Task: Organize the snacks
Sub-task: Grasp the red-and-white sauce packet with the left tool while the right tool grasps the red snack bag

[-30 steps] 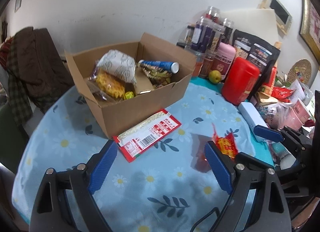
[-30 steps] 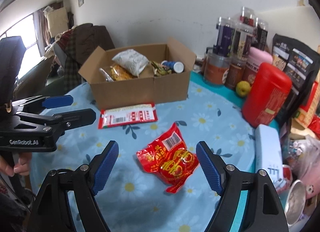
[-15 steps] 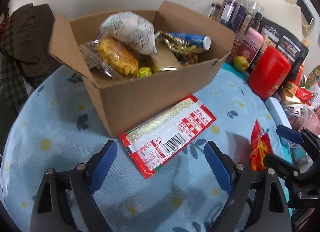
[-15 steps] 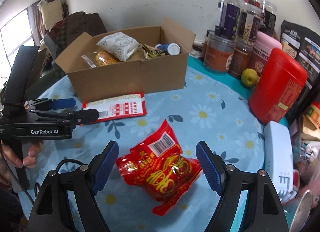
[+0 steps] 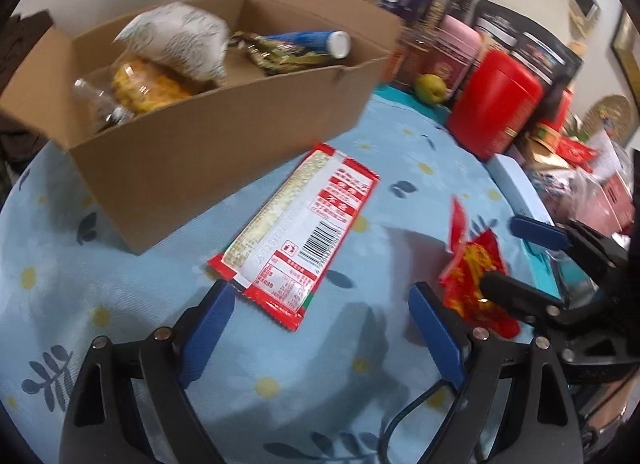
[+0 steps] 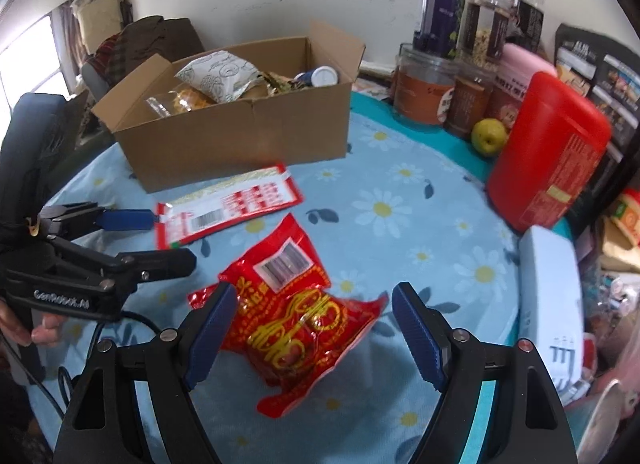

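Observation:
A flat red-and-white snack packet (image 5: 304, 232) lies on the blue floral tablecloth in front of an open cardboard box (image 5: 224, 123) that holds several snacks. My left gripper (image 5: 320, 312) is open, its near end of the packet between the fingertips. A puffy red snack bag (image 6: 296, 312) lies nearer the right. My right gripper (image 6: 312, 320) is open and straddles that bag. The packet (image 6: 228, 207) and box (image 6: 240, 143) also show in the right wrist view, as does the left gripper (image 6: 132, 240).
A red canister (image 6: 548, 155), a green apple (image 6: 488, 135), several jars (image 6: 460, 47) and dark snack pouches stand along the right and back. A white case (image 6: 552, 296) lies at the table's right edge. A chair with clothes (image 6: 144, 39) stands behind the box.
Both grippers have moved forward and down. The left has closed in on the flat packet's near end; the right has come down around the red bag. Both stay open.

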A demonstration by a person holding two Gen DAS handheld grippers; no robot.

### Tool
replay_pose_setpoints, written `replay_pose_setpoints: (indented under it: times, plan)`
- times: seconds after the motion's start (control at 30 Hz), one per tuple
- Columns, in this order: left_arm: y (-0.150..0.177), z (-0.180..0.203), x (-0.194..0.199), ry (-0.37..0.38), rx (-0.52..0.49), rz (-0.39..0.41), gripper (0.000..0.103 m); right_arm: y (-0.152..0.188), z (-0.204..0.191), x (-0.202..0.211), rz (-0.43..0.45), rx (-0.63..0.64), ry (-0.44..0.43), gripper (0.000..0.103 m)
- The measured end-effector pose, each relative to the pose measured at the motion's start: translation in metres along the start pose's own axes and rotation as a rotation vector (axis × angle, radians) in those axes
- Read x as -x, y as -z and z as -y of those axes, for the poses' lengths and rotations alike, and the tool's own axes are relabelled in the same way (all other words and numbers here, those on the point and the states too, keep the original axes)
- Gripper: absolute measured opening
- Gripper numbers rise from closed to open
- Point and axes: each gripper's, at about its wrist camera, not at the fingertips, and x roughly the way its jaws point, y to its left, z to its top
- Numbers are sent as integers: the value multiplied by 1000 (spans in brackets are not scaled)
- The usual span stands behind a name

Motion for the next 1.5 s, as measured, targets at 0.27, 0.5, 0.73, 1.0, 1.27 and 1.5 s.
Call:
replay_pose_setpoints:
  times: [0.27,0.5,0.73,1.0,1.27,1.5]
  plan:
    - [-16,4,7,-84,-61,50,90,5,-1,-14,-67,-26,-35,95]
    - [-26,0,-23,-71,-64,-18,90,12,9,-31,-139,-89,-43,94]
    - [-24,13,-41,-138,-149,-45,81,10,33,-32,-100,-179,-78,51]
    - [-20,20,-37,-147,-169,-48,52,9,35,-31,-79,-155,-61,41]
    - [7,32,-21,-129,-171,-75,51,21,26,-19,-95,-132,-76,41]
    - [39,46,1,-106,-160,-103,51,44,18,0,-114,-110,-89,41]
